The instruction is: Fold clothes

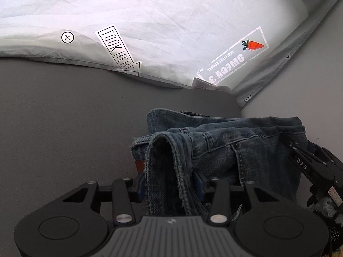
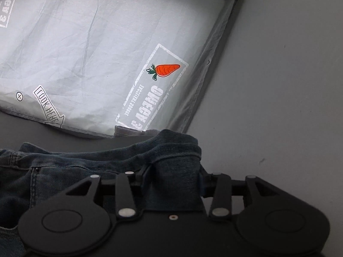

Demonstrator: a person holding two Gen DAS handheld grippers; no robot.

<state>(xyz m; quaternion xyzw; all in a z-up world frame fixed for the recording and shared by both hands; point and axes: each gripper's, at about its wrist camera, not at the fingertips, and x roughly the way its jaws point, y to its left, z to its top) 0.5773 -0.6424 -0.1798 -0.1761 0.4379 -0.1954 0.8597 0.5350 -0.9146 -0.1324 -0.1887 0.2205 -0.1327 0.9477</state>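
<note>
A pair of dark blue jeans (image 1: 225, 141) lies bunched on a dark grey surface (image 1: 64, 117). My left gripper (image 1: 170, 184) is shut on a thick fold of the jeans' hem, which stands up between its fingers. My right gripper (image 2: 174, 182) is shut on another fold of the jeans (image 2: 175, 165) at their right end. The right gripper's body also shows at the right edge of the left wrist view (image 1: 313, 167), beside the jeans.
A pale grey pillow (image 1: 171, 21) with a carrot print (image 1: 254, 45) and a "LOOK HERE" arrow (image 1: 116, 49) lies behind the jeans; it also shows in the right wrist view (image 2: 96, 42). A light grey wall (image 2: 278, 85) rises at the right.
</note>
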